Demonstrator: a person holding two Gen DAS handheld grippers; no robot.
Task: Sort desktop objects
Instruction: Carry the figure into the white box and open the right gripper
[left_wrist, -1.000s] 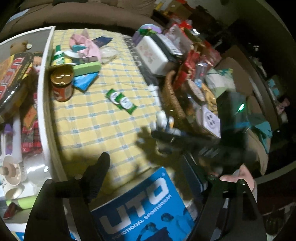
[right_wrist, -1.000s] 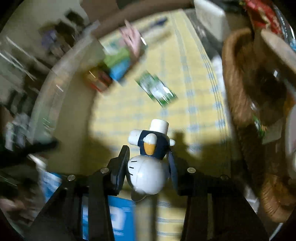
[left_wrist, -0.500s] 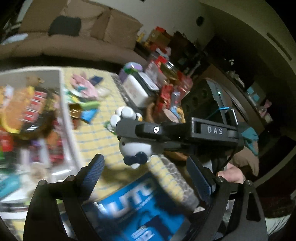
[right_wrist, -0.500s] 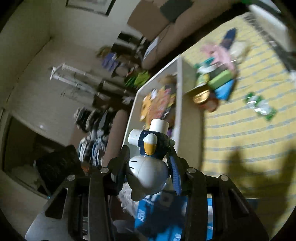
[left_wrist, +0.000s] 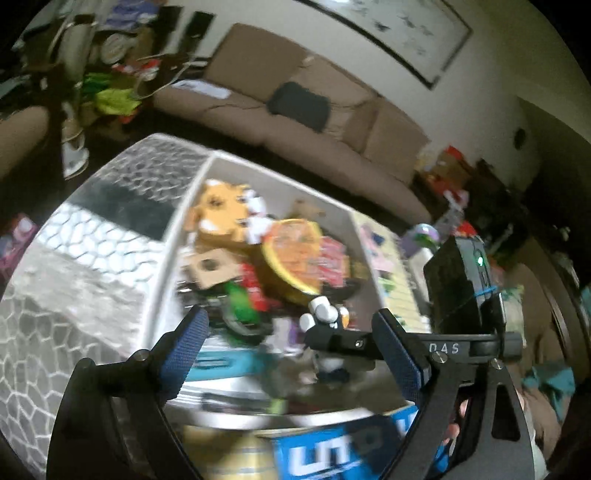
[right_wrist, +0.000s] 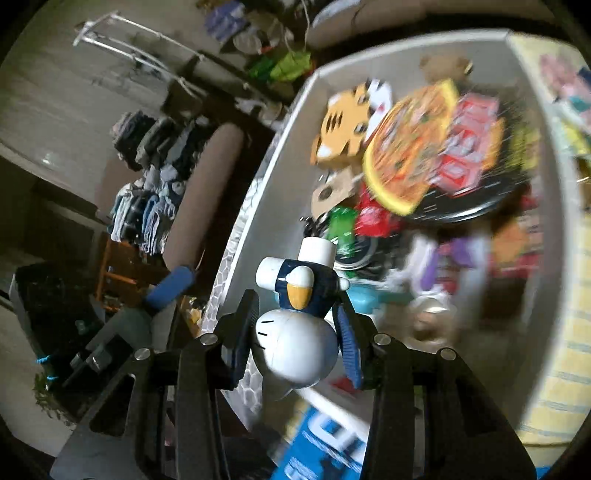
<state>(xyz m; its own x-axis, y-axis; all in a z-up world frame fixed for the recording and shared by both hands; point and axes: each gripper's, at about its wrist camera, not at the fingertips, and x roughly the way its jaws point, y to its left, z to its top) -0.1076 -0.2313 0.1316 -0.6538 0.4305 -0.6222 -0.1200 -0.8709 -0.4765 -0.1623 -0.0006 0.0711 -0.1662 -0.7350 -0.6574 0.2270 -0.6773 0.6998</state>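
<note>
My right gripper (right_wrist: 295, 332) is shut on a small white and navy toy figure (right_wrist: 295, 332) with an orange beak, gripped by its round white head. It hangs over the near end of a white storage bin (right_wrist: 258, 206) full of toys: a tiger-face toy (right_wrist: 340, 125), a yellow-rimmed pizza disc (right_wrist: 410, 144) and red packs (right_wrist: 465, 147). My left gripper (left_wrist: 291, 350) is open and holds nothing. In its view the toy figure (left_wrist: 325, 314) comes in from the right, over the same bin (left_wrist: 166, 258).
A blue box with white letters (left_wrist: 343, 450) lies at the bin's near end. A clear lid with a honeycomb pattern (left_wrist: 92, 240) lies left of the bin. The yellow checked tablecloth (right_wrist: 561, 369) lies to its right. A brown sofa (left_wrist: 295, 122) stands behind.
Both grippers have swung left from the checked tablecloth to over the white bin. The right one still grips the toy figure. The left one stays open and empty.
</note>
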